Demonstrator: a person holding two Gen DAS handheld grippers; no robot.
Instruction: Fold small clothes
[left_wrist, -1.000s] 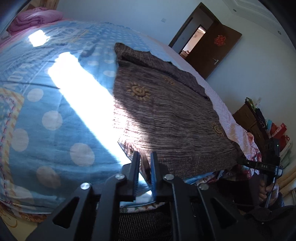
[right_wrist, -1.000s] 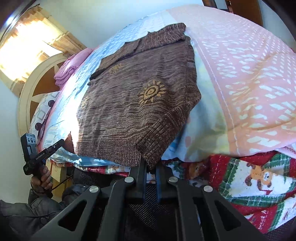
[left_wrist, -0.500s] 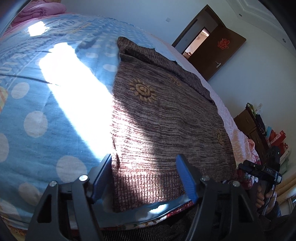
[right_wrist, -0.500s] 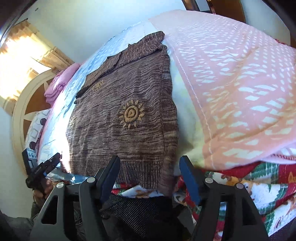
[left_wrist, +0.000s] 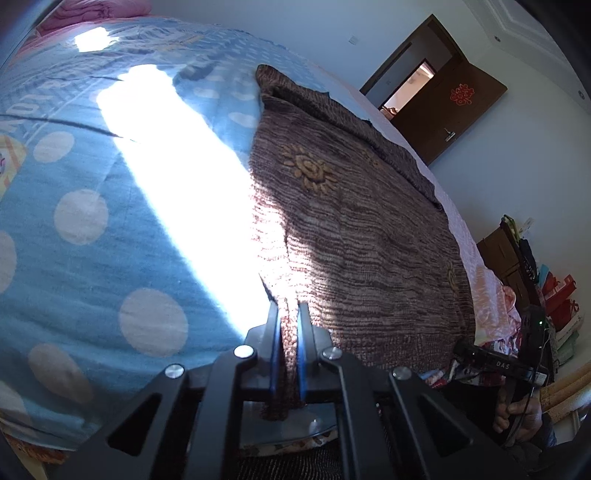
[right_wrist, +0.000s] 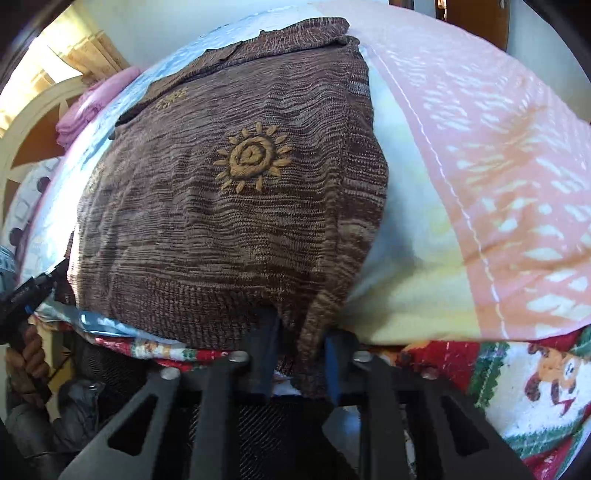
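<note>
Brown knit sweater flat on the bed, both hem corners between gripper jaws.

The brown knit sweater (right_wrist: 229, 206), stitched with tan sun motifs, lies spread on the blue polka-dot bedspread (left_wrist: 92, 236), its ribbed hem at the bed's near edge. The left gripper (left_wrist: 287, 317) is clamped tight on one hem corner. The right gripper (right_wrist: 301, 345) has the other corner between its jaws, which are closing and not yet pressing the knit. A pink quilt (right_wrist: 480, 155) lies just beside the sweater.
</note>
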